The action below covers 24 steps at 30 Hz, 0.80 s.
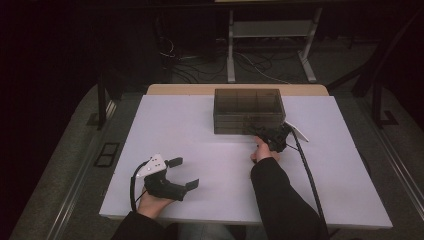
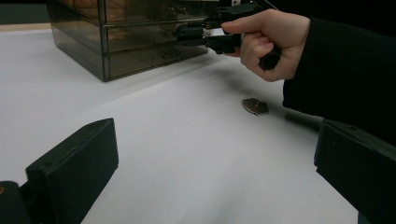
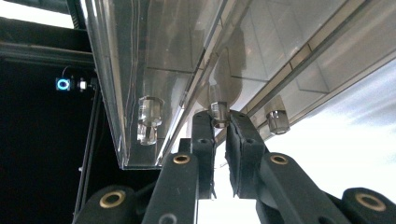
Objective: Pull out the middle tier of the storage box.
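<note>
Landmark: the smoked-plastic drawer box [image 1: 248, 111], standing toward the far edge of the white table [image 1: 200, 145].

Left gripper [image 1: 181, 174]: held low, nearest the person's edge and well apart from the box on its near left. The hand [image 1: 150, 204] grips it from beneath, palm up. Its jaws stand wide apart with nothing between them; in the left gripper view they frame bare tabletop.

Right gripper [image 1: 272, 136]: raised to the box's front face, at its right-hand end. The right hand [image 2: 268, 42] is curled around the handle, and the dark sleeve [image 1: 280, 200] runs back to the near edge. In the right gripper view the jaws are nearly closed, pinching a small clear drawer knob [image 3: 218, 112]. Two further clear knobs [image 3: 149, 112] sit to either side on the neighbouring drawer fronts.

Surface: a small dark brown scrap [image 2: 255, 106] lies on the table below the right hand, near the box's front.

Clearance: open tabletop extends to the left and in front of the box. Beyond the box, a dim floor with cables [image 1: 260, 67] and a metal stand [image 1: 270, 30].
</note>
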### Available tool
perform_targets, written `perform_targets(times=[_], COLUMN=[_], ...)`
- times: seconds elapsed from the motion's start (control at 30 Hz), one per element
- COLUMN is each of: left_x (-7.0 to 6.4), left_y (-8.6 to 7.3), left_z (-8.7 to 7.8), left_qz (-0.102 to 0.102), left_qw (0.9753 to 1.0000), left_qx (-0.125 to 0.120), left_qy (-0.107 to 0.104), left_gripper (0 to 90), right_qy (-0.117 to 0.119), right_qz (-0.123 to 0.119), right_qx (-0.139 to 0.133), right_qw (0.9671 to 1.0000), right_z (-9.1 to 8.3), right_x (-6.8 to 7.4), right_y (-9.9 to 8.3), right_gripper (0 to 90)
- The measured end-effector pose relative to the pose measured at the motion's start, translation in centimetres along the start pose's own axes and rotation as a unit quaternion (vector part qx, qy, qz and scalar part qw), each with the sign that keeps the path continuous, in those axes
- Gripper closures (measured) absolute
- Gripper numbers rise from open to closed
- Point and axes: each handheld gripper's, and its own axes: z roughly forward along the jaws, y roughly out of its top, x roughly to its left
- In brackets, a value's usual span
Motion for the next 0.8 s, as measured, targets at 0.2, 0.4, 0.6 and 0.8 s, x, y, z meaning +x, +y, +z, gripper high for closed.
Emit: perform_targets(times=[0.2, 0.4, 0.6, 0.8], left_x=[0.0, 0.0, 0.0, 0.0], left_y=[0.0, 0.0, 0.0, 0.0], left_z=[0.0, 0.0, 0.0, 0.0], left_qz=[0.0, 0.0, 0.001, 0.001], left_qw=[1.0, 1.0, 1.0, 1.0], left_qx=[0.0, 0.0, 0.001, 0.001], left_qy=[0.0, 0.0, 0.0, -0.001], left_gripper=[0.0, 0.0, 0.0, 0.0], right_qy=[-0.004, -0.006, -0.004, 0.005], right_qz=[0.005, 0.007, 0.008, 0.011], right_qx=[-0.006, -0.006, -0.003, 0.0], right_qw=[1.0, 0.9999, 1.0, 0.9999], right_z=[0.0, -0.3, -0.8, -1.1], right_x=[0.2, 0.1, 0.0, -0.3], right_y=[-0.2, -0.5, -1.0, -1.3], right_gripper=[81.2, 81.4, 81.3, 81.4])
